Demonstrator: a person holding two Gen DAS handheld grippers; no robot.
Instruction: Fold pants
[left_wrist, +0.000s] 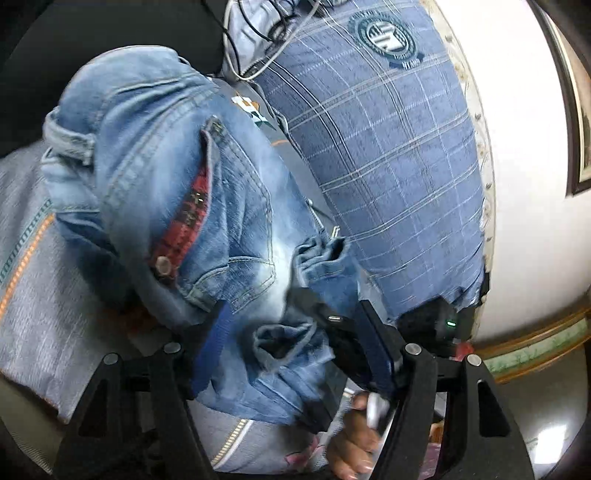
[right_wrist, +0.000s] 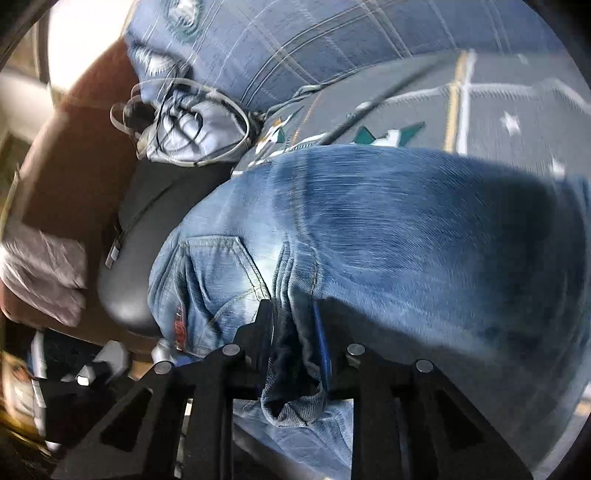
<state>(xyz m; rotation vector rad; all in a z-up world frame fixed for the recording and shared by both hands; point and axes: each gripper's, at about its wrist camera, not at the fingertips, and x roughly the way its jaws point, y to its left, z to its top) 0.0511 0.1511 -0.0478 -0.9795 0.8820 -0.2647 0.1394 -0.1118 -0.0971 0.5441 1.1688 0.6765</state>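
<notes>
Clearly, the jeans (right_wrist: 369, 240) hung bunched between both tools: right gripper (right_wrist: 291, 325) clenched on the waistband, left gripper (left_wrist: 291, 317) likewise pinching denim. They seemed heavy, limp, thick; seams and waistband gave the surest hold.

You have one pair of blue jeans (left_wrist: 192, 206) in view, carrying one red plaid pocket trim (left_wrist: 186, 225) with one metal snap (left_wrist: 162, 264). Count two grippers: left gripper (left_wrist: 295, 354) and right gripper (right_wrist: 295, 332). One blue plaid pillow (left_wrist: 388, 166), one bundle of cables (right_wrist: 184, 122), one black cushion (right_wrist: 147, 240).
</notes>
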